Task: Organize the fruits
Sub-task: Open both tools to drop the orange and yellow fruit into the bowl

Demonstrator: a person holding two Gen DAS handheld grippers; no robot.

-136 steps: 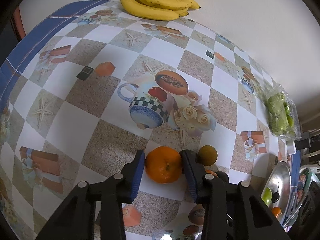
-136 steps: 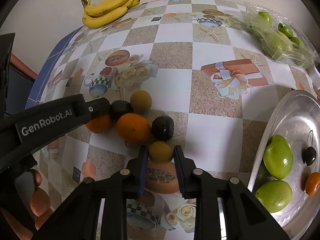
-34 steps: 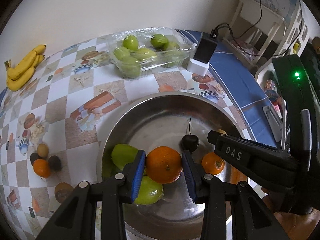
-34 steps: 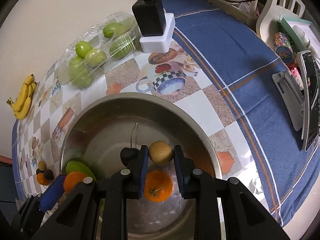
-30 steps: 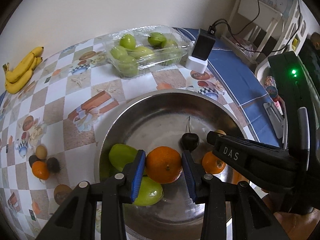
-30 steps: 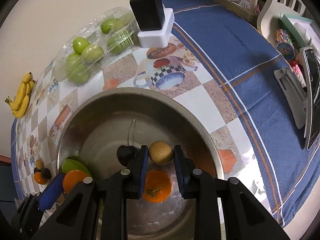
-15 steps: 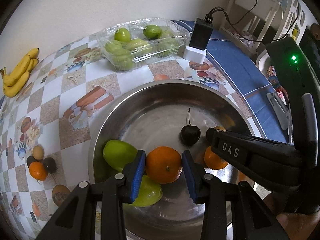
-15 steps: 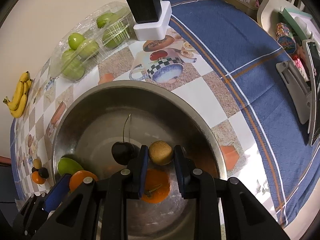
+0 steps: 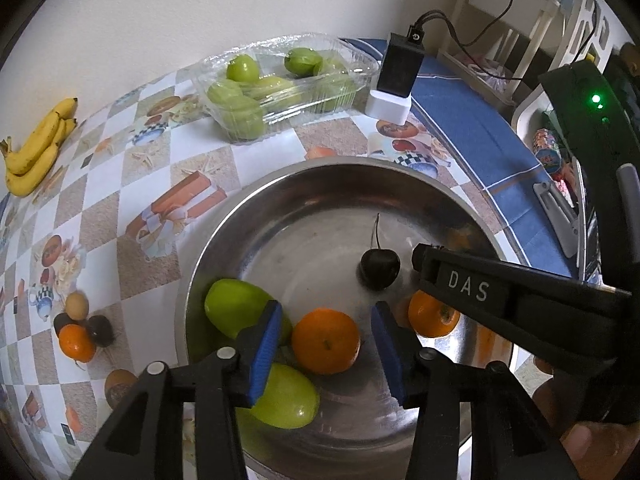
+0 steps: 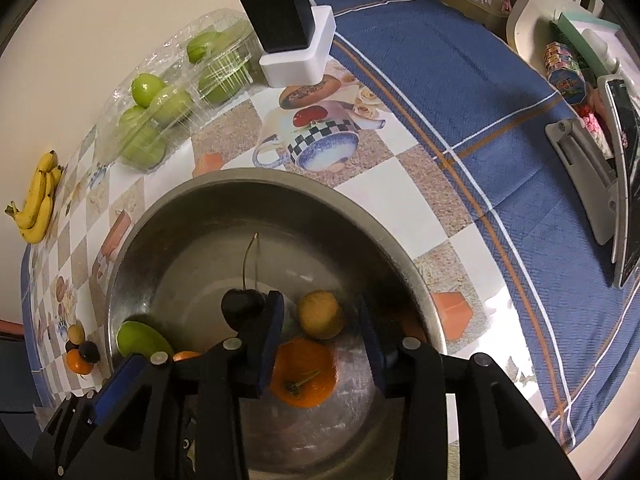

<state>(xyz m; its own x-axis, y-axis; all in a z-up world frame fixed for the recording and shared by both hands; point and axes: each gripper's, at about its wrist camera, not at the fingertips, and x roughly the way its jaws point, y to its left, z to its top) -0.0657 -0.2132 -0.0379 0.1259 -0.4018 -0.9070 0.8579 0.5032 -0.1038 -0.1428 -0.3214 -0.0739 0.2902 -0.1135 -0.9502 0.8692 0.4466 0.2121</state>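
Observation:
Both grippers hang over a steel bowl (image 9: 224,240). My left gripper (image 9: 325,350) has its blue pads (image 9: 264,352) apart, and its jaws are opening. A large orange (image 9: 325,340) lies free between them on the bowl floor, beside two green fruits (image 9: 240,312). The jaws of my right gripper (image 10: 321,334) are also opening. A small yellow-brown fruit (image 10: 321,314) sits loose between its pads, just above a small orange (image 10: 304,372). A dark cherry (image 10: 242,308) with a long stem touches the outside of its left finger.
A few small fruits (image 9: 76,340) lie on the checked tablecloth left of the bowl. Bananas (image 9: 36,148) lie by the far wall. A clear tray of green fruits (image 9: 280,80) and a black charger on a white block (image 10: 292,40) stand behind the bowl.
Both grippers carried their fruit from the table to the bowl. In the last half second both pairs of jaws spread, and the orange and the yellow-brown fruit dropped out of the pads.

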